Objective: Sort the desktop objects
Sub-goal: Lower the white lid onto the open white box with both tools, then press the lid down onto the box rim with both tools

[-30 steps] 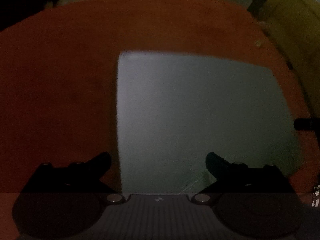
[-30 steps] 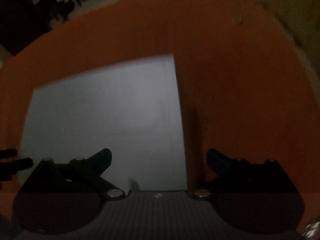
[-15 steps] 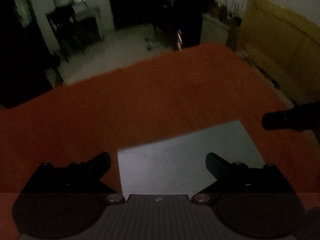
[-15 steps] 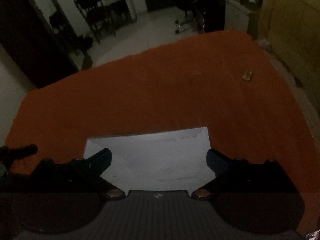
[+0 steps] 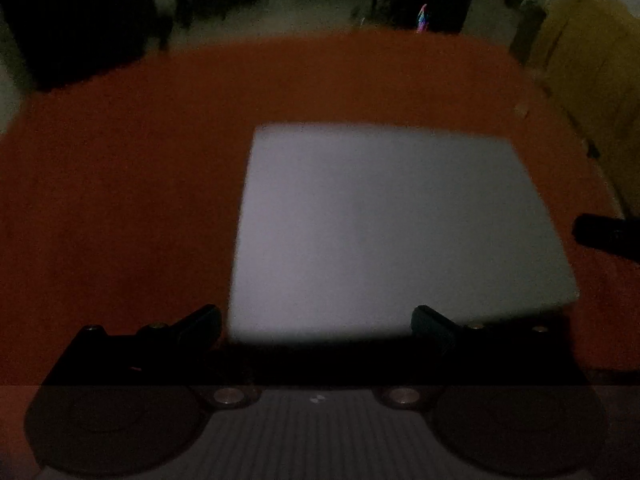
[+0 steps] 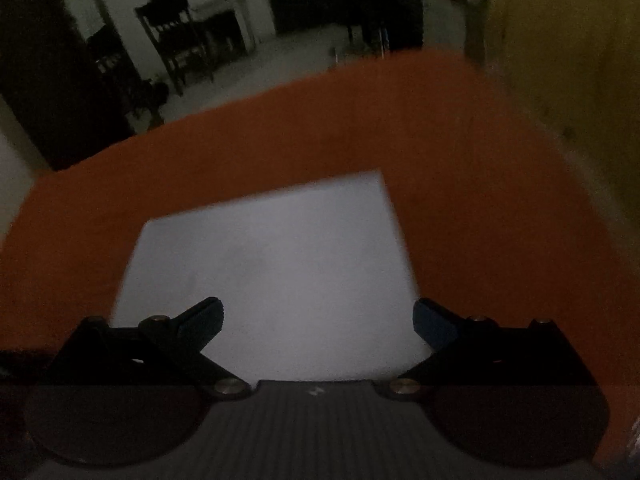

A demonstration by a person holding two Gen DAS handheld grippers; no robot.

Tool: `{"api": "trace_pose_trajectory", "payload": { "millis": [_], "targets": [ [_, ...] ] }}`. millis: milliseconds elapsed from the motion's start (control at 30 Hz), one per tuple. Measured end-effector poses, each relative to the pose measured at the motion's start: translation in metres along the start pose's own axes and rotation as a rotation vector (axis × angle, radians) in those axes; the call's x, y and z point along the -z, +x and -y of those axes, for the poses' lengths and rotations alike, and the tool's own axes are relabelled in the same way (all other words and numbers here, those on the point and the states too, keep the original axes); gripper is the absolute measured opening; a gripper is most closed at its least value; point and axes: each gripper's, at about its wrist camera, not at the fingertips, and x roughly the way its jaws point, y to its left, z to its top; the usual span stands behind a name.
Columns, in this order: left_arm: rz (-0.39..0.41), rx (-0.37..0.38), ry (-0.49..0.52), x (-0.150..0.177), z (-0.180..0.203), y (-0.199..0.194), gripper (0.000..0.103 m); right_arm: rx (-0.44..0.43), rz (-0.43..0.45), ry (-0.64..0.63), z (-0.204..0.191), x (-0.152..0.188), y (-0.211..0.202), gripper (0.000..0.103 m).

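A pale grey-white rectangular sheet lies flat on the orange-red tabletop, plain and unmarked as far as the dim, blurred light lets one tell. The left gripper hangs above the sheet's near left corner, its fingers spread wide and holding nothing. The right gripper hangs over the sheet's near edge, likewise spread wide and empty-handed.
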Motion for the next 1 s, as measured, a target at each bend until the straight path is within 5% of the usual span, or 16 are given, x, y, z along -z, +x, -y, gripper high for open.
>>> {"api": "trace_pose_trajectory", "payload": {
  "millis": [133, 400, 1000],
  "targets": [
    [0.034, -0.054, 0.101, 0.006, 0.02, -0.002, 0.102, -0.045, -0.082, 0.043, -0.005, 0.032, -0.007, 0.103],
    [0.081, -0.071, 0.099, 0.011, 0.02, -0.01, 0.102, -0.002, -0.017, -0.011, -0.007, 0.054, -0.013, 0.103],
    [0.069, -0.076, 0.162, 0.013, 0.031, 0.001, 0.102, 0.023, -0.089, -0.039, 0.001, 0.055, 0.037, 0.103]
  ]
}}
